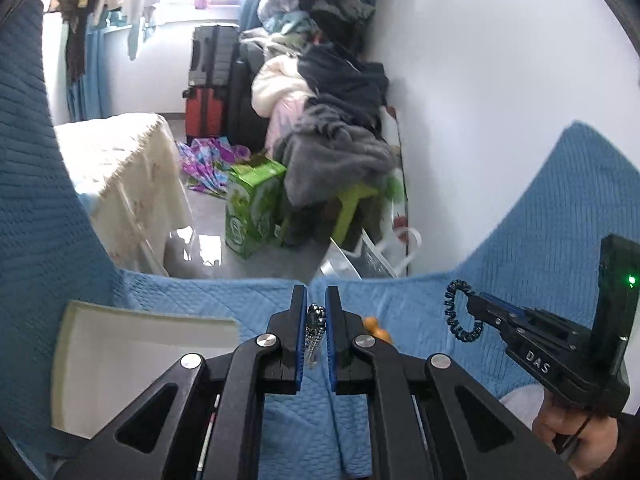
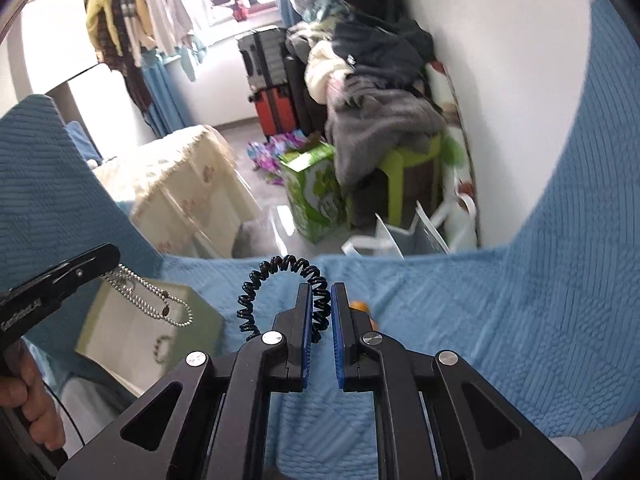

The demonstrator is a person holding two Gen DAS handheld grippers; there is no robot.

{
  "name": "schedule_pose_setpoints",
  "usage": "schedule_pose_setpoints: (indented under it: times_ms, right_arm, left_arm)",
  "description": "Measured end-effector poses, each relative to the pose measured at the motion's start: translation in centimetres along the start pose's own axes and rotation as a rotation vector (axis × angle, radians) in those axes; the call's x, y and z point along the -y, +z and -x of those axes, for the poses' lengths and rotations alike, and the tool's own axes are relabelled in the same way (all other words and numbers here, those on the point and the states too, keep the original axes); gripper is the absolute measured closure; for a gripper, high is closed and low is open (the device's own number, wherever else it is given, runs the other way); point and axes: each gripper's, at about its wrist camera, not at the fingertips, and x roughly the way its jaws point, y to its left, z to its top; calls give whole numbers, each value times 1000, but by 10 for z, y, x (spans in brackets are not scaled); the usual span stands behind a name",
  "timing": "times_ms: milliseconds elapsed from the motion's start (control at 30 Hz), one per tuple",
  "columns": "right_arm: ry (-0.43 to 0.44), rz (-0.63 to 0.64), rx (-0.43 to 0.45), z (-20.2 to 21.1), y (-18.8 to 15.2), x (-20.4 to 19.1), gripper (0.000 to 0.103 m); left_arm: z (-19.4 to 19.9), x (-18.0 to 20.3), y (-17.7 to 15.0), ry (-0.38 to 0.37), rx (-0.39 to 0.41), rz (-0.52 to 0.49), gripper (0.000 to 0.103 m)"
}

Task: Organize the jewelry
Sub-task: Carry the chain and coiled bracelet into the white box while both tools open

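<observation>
Left wrist view: the left gripper (image 1: 316, 312) is seen nearly closed, and a silver ball chain (image 1: 313, 334) is pinched between its blue pads (image 1: 303, 336), hanging down from the fingertips above the blue quilted cover (image 1: 400, 304). To the left of the fingers and below them, an open box (image 1: 80, 360) with a pale inside is rested on the cover. Just right of the fingers, a small orange object (image 1: 376, 326) is partly hidden behind the right finger; what it is cannot be told. Farther right, the right gripper (image 1: 476, 308) is held by a hand (image 1: 576, 436), with a black coiled loop, a spiral hair tie or bracelet (image 1: 460, 312), caught at its tip.

In the right wrist view, the right gripper (image 2: 321, 300) is likewise almost shut, the black coiled loop (image 2: 276, 280) being clamped between its pads and arched up and to the left of the fingers. To the left, the left gripper (image 2: 108, 256) is seen with the ball chain (image 2: 148, 296) dangling from it over the box (image 2: 192, 308), where a small beaded ring (image 2: 163, 349) is laid inside. The orange object (image 2: 358, 306) is seen just beyond the right finger.
</observation>
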Motion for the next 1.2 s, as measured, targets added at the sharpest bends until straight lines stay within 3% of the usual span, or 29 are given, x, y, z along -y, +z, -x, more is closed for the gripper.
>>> schedule_pose_setpoints:
  times_ms: [300, 567, 1200]
  right_arm:
    - [37, 13, 70, 16, 25, -60, 96]
    - [64, 20, 79, 7, 24, -106, 96]
    - [103, 71, -138, -75, -52, -177, 95]
  left_arm:
    - [37, -58, 25, 18, 52, 15, 96]
    - [46, -97, 16, 23, 45, 27, 96]
    - [2, -178, -64, 38, -125, 137, 96]
